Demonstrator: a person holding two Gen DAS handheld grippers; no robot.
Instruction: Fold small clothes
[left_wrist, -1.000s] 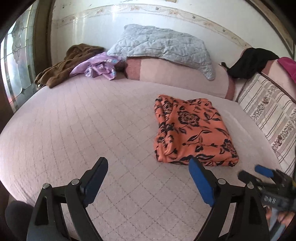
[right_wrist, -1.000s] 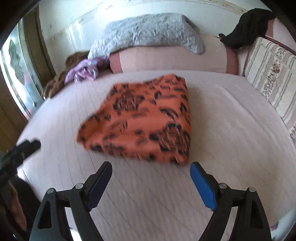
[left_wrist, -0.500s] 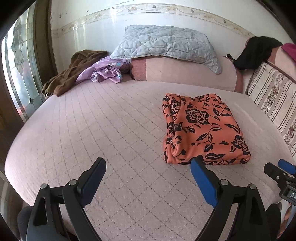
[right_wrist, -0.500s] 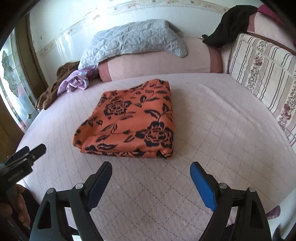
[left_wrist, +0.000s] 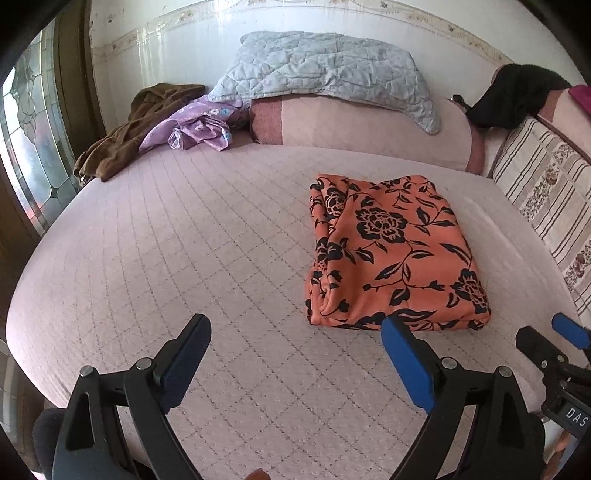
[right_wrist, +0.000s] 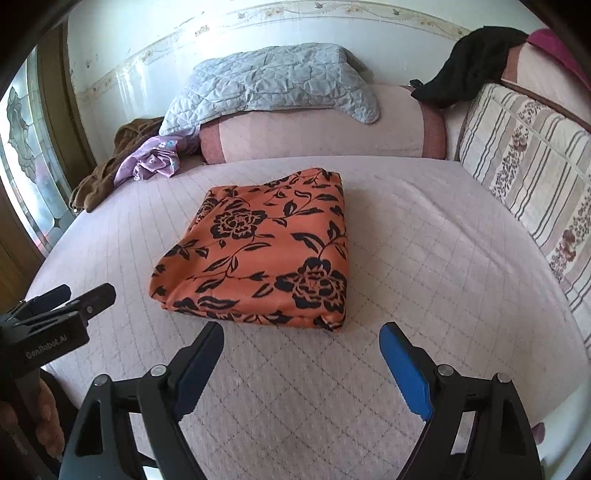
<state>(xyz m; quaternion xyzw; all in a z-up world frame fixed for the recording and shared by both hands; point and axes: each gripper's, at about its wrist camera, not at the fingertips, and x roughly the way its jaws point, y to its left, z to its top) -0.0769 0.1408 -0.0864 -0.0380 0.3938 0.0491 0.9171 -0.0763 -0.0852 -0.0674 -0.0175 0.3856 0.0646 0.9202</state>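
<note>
Apparently finished: orange floral garment (right_wrist: 266, 251) lies folded square on bed (right_wrist: 424, 258); left tool (left_wrist: 291, 354) and right tool (right_wrist: 301, 363) hover nearside, both spread wide, empty.

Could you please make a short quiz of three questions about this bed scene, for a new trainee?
1. True or false: the orange floral garment lies folded on the bed, with neither gripper touching it.
2. Which thing lies nearest the purple garment? A) the black garment B) the brown garment C) the striped cushion
3. Fill in: the pale blue quilt rests on top of the pink ____.

Key
1. True. The left gripper and the right gripper are both open, short of the cloth.
2. B
3. bolster
</note>
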